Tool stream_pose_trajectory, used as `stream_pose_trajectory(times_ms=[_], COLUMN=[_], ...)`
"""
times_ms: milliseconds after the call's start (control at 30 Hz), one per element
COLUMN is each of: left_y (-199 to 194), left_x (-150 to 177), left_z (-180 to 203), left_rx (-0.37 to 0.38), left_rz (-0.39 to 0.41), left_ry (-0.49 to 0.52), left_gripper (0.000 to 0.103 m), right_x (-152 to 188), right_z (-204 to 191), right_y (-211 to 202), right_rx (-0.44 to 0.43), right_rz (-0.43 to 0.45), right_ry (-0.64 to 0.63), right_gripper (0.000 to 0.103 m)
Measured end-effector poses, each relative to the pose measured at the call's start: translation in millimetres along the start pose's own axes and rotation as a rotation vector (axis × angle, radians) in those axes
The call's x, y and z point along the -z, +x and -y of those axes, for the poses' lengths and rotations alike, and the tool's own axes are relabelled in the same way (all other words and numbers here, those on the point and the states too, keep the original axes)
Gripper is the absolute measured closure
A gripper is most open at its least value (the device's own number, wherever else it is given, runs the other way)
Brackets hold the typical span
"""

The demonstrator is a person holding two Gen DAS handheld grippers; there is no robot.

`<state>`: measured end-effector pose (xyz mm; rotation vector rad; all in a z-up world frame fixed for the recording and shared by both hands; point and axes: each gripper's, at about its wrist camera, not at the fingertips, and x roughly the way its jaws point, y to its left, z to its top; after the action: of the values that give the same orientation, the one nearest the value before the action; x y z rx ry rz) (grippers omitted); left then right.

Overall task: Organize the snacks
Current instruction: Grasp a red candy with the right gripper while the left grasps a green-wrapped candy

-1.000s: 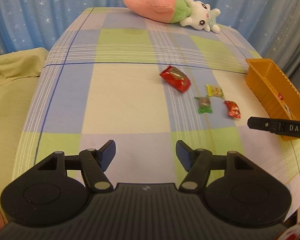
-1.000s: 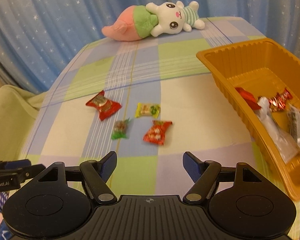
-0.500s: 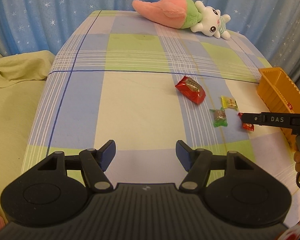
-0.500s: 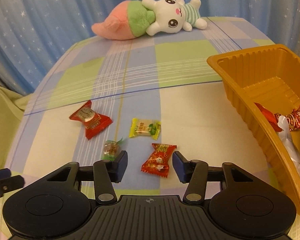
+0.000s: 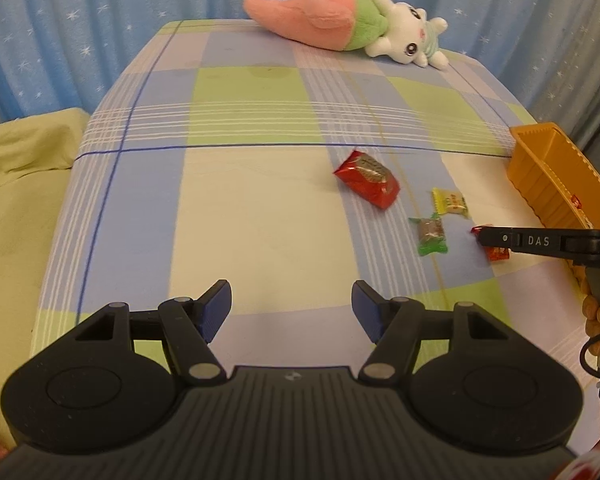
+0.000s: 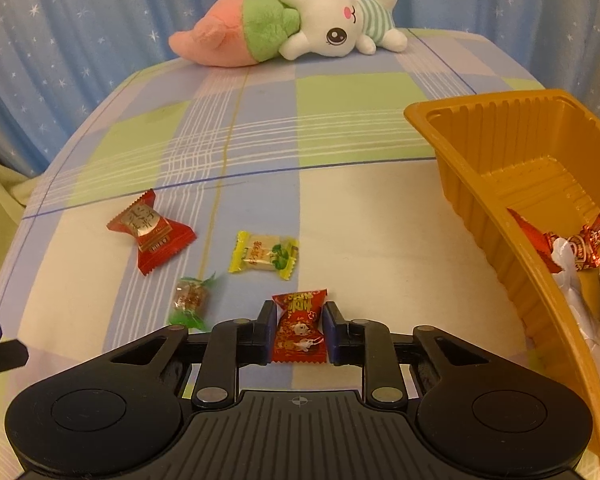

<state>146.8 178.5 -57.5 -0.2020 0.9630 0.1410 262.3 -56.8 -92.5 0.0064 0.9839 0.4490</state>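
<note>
my right gripper [image 6: 298, 330] is low on the checked tablecloth [image 6: 360, 216], jaws closing around the small red candy [image 6: 299, 326]; the pads sit against both sides of its wrapper. my left gripper [image 5: 291, 309] hovers over bare cloth, jaws about half open, nothing between them. just beyond the red candy lie a yellow candy [image 6: 264, 255], a green-wrapped candy [image 6: 191, 302] to the left, and a larger red packet [image 6: 151, 231] further left. the orange tray [image 6: 472, 168] stands on the right, holding several snacks. a plush toy [image 6: 292, 26] lies at the far edge.
</note>
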Motion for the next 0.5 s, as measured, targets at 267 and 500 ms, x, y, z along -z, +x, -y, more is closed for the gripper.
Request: stream_pose_trajectory(times_ms=[267, 500], left_y=[17, 37], left_x=[-7, -16], left_z=[30, 65], left_rx=[0.065, 0.132], left_rz=[-0.001, 0.009], left_ry=[0.061, 0.123], left_gripper=[0.039, 0.04], right_x=[3, 9], right_z=[5, 18], right_y=[-24, -44], right_rx=[-0.02, -0.026], right_rz=[0.03, 0.046], right_ry=[-0.008, 0.037], right_gripper=[0.081, 0.081])
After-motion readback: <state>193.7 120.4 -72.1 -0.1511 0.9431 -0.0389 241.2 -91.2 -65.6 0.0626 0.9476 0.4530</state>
